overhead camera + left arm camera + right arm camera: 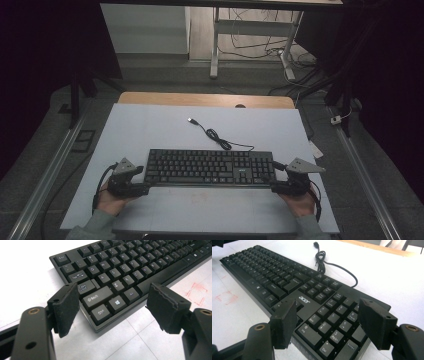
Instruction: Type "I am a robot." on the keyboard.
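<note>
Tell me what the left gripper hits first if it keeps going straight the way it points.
Most likely the keyboard: the open left gripper faces its near left corner, around the Ctrl and Shift keys, with the corner already between the jaws. How close is unclear.

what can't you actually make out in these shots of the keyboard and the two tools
- Keyboard key legends: too small to read in the high view.
- Keyboard's far right end in the left gripper view: cut off by the frame edge.
- Near corner by the Enter key in the right gripper view: cut off by the bottom edge.
- USB plug on the cable: too small for detail.
- Red mark on the table: faint, shape unclear.
</note>
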Demonstrator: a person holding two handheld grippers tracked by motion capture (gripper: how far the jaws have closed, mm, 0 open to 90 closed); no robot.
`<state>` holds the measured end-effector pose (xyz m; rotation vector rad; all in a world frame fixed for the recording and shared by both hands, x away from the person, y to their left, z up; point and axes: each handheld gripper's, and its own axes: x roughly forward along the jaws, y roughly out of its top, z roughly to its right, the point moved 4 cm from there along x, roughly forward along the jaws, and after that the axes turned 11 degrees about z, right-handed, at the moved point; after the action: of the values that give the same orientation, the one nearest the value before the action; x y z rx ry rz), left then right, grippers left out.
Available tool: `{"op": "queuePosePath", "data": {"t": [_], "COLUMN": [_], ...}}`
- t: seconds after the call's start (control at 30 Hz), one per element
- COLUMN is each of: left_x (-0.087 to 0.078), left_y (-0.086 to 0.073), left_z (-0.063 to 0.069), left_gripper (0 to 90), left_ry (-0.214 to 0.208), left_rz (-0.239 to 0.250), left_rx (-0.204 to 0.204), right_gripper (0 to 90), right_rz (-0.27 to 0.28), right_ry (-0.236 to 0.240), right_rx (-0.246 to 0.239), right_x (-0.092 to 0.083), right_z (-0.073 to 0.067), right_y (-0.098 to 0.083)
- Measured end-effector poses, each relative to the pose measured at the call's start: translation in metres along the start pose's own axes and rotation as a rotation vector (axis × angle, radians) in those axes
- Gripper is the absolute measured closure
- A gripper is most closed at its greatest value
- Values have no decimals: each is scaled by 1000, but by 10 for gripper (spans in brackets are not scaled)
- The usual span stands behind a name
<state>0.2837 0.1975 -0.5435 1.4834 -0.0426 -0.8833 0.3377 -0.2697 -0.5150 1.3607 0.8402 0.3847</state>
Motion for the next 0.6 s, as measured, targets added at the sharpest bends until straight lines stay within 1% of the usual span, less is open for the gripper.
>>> {"op": "queuePosePath", "data": {"t": [0.07, 0.1, 0.17, 0.27, 0.43, 0.6], "left_x": [-2, -2, -3, -1, 3, 5], "left_y": [0, 0, 0, 1, 2, 2], "left_z": [0, -1, -1, -1, 0, -1], "left_gripper": [265, 265, 266, 267, 268, 270], "left_ry": [2, 5, 0, -1, -6, -2], "left_rz": [4, 6, 11, 13, 6, 7], "left_rx": [-4, -5, -8, -3, 9, 10], "right_gripper": [324, 325, 326, 329, 333, 339], "right_rz": [8, 4, 4, 10, 5, 0], "right_ry": [1, -1, -1, 0, -6, -8], "right_rx": [1, -2, -2, 10, 12, 13], "right_x": [2, 2, 2, -1, -2, -1], "right_z": [0, 0, -1, -4, -4, -3], "right_y": [1, 1, 1, 2, 1, 0]}}
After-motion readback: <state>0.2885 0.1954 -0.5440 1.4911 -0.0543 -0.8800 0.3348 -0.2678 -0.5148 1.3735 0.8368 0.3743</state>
